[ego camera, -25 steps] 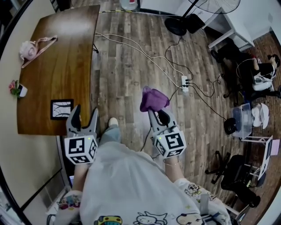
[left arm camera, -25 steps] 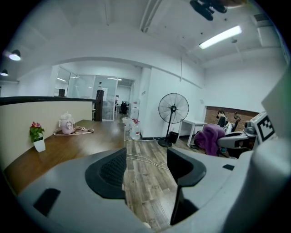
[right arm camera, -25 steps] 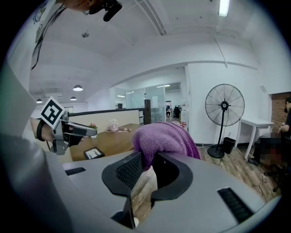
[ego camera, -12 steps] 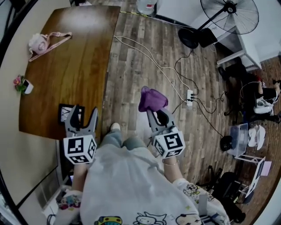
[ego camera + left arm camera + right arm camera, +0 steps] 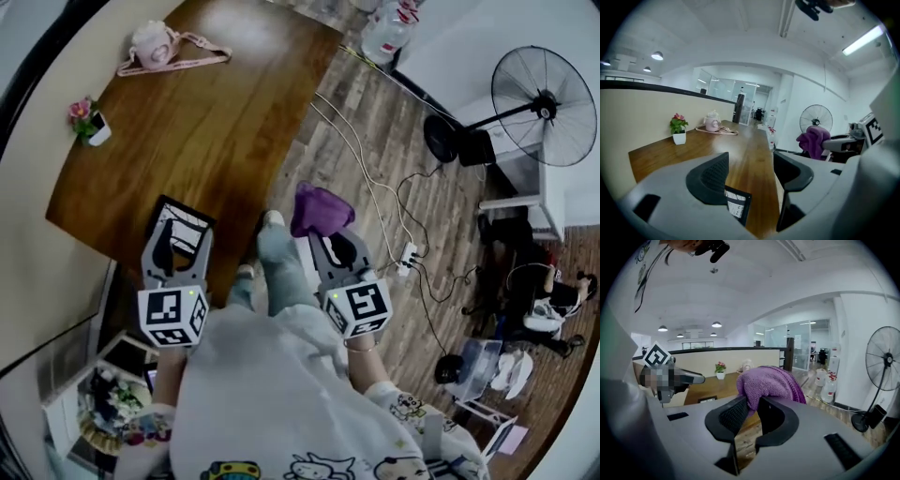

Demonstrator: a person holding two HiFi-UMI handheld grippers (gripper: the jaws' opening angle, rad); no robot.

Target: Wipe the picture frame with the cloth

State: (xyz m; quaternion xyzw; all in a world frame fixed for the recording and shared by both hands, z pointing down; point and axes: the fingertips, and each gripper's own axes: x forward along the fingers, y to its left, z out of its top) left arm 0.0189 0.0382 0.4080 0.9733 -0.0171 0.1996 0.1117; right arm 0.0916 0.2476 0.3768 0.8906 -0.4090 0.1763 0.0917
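Right gripper [image 5: 330, 242] jaws clamp the fuzzy purple cloth [image 5: 319, 208]. Left gripper [image 5: 183, 236] jaws, just opened wide and empty, half hide the black-rimmed picture frame [image 5: 180, 212] on the glossy wooden table [image 5: 216, 122].

Bright ceiling lights, fisheye warping, dark corners

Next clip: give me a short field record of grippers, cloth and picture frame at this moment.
picture frame: flat on wooden table, near its edge
left gripper: open, empty, aimed at the frame
right gripper: shut on purple cloth
wiping: not yet begun; cloth apart from frame
other items: potted flower, pink container
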